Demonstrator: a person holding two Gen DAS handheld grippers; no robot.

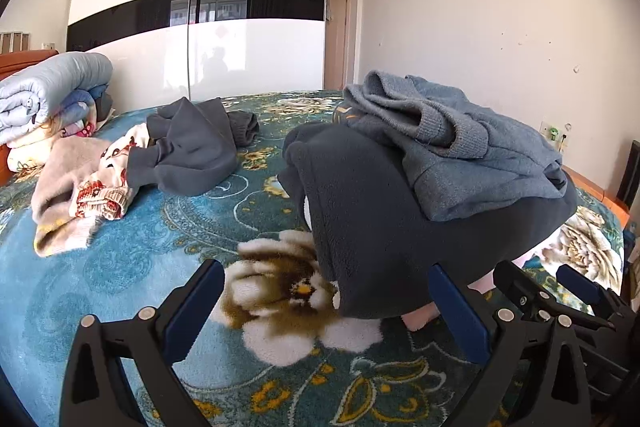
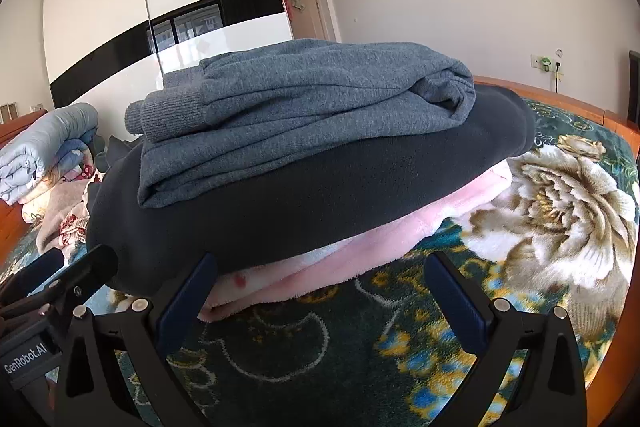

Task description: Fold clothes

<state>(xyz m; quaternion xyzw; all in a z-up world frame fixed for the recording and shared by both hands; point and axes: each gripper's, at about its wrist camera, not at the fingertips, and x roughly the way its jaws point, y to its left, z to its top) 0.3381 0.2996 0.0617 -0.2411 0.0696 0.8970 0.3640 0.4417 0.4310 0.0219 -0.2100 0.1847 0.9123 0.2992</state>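
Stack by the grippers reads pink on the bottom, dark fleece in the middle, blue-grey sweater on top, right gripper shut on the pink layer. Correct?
Not quite. The stack order is right: pink layer, dark fleece, sweater on top. But the right gripper is open, with its jaws spread wide in front of the pink layer and gripping nothing. The right wrist view shows it.
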